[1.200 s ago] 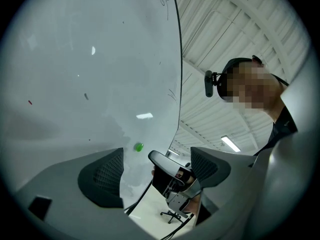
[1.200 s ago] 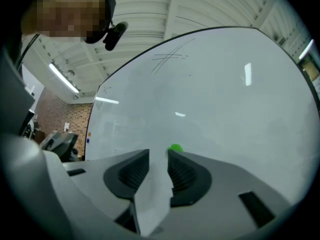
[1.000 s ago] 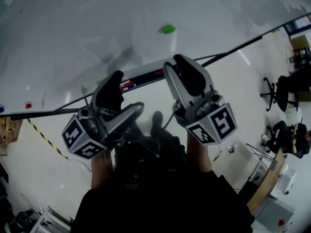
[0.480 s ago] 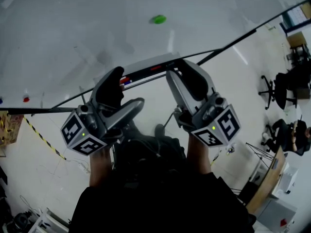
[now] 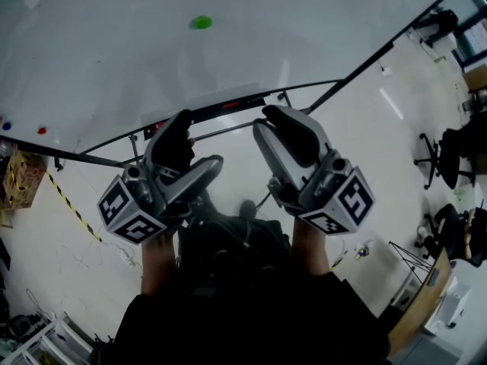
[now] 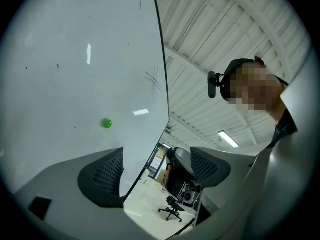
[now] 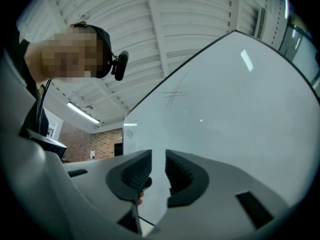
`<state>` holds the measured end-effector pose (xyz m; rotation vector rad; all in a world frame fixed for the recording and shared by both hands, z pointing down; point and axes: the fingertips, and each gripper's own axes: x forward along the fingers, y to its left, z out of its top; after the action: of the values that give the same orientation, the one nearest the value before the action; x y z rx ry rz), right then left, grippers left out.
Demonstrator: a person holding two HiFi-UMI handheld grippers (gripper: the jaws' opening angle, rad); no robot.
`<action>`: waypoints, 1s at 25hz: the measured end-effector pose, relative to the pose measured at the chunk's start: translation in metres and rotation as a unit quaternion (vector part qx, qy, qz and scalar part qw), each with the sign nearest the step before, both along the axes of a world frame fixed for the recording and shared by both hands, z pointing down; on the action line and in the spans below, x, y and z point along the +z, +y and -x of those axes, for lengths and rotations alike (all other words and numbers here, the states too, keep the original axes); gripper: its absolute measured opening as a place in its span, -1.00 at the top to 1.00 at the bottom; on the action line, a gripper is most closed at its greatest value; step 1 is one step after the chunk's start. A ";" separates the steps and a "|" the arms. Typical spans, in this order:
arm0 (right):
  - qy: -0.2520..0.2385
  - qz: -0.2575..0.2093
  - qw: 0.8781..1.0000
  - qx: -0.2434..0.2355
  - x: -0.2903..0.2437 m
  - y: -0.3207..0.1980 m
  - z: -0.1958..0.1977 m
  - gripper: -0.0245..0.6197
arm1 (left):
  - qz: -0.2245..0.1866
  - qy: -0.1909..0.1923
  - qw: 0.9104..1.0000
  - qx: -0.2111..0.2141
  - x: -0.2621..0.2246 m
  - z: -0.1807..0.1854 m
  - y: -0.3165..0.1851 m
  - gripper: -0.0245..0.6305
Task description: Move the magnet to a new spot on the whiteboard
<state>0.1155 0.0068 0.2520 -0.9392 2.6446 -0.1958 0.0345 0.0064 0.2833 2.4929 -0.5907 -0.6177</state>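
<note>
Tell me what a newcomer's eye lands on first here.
The small round green magnet sits on the big white whiteboard, near the top of the head view. Below it, the grey left tongs stand wide apart and empty. The grey right tongs have just been closing to a narrow gap, with nothing between.

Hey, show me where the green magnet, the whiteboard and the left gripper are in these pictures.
green magnet (image 5: 201,22): head view, the middle of the magnet.
whiteboard (image 5: 106,59): head view, bare white surface below and left of the magnet.
left gripper (image 6: 156,156): left gripper view, the empty gap midway between its open fingertips.
</note>
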 end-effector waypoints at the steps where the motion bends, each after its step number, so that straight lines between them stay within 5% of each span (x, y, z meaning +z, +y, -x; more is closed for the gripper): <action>1: -0.002 -0.002 1.000 -0.007 -0.001 0.004 -0.004 0.59 | -0.004 -0.002 1.000 -0.005 -0.001 -0.005 0.004 -0.33; 10: -0.021 -0.019 0.996 -0.080 -0.013 0.094 -0.019 0.69 | -0.014 -0.020 0.998 -0.057 -0.014 -0.025 0.093 -0.33; 17: -0.046 -0.017 0.993 -0.108 -0.011 0.084 -0.019 0.73 | -0.014 -0.043 0.995 -0.094 -0.012 -0.026 0.086 -0.33; 25: -0.030 -0.028 0.995 -0.093 -0.012 0.090 -0.016 0.79 | -0.020 -0.034 0.996 -0.074 -0.010 -0.025 0.092 -0.33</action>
<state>0.1318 0.0967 0.2404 -0.6579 2.6659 -0.1905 0.0593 0.0985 0.2729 2.5314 -0.8025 -0.6077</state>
